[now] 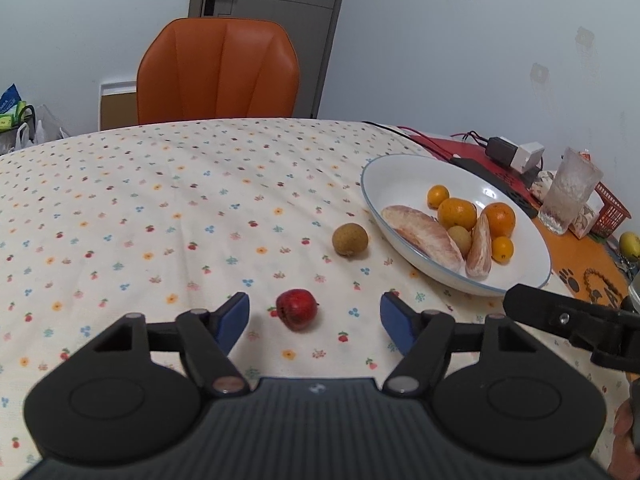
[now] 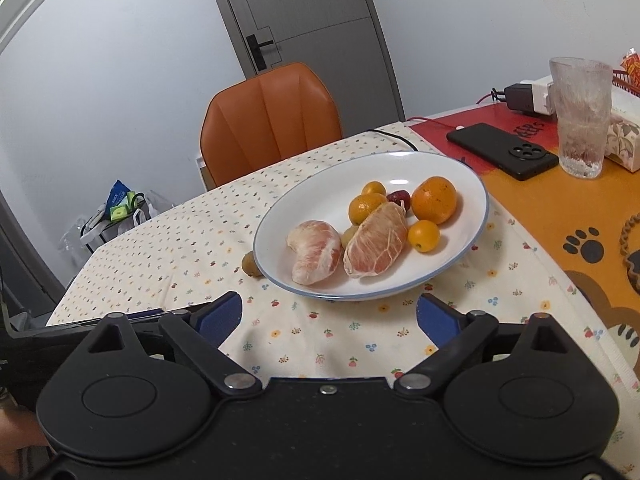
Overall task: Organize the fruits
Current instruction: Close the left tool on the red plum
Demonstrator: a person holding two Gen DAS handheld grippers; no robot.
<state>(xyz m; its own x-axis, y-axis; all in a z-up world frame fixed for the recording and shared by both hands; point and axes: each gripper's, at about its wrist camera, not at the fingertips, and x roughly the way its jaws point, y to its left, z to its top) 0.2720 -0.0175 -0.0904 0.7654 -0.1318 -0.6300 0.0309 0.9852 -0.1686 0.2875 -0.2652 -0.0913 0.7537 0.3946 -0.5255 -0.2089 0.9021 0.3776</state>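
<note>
Flower-printed tablecloth [image 1: 160,200]: small red round fruit [image 1: 297,309] is framed between spread fingers of left gripper [image 1: 315,316], untouched. Right gripper [image 2: 329,314] is spread, empty, before white blue-rimmed plate [image 2: 460,168]. Risk: rolling if nudged off-centre.

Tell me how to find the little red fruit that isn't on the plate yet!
Start at the big white oval plate with a thin blue rim, on the flower-print tablecloth. A round brown fruit lies on the cloth left of the plate; the small shiny red fruit lies nearer, between the left gripper's open blue fingertips. It's the only red fruit lying on the cloth.
</note>
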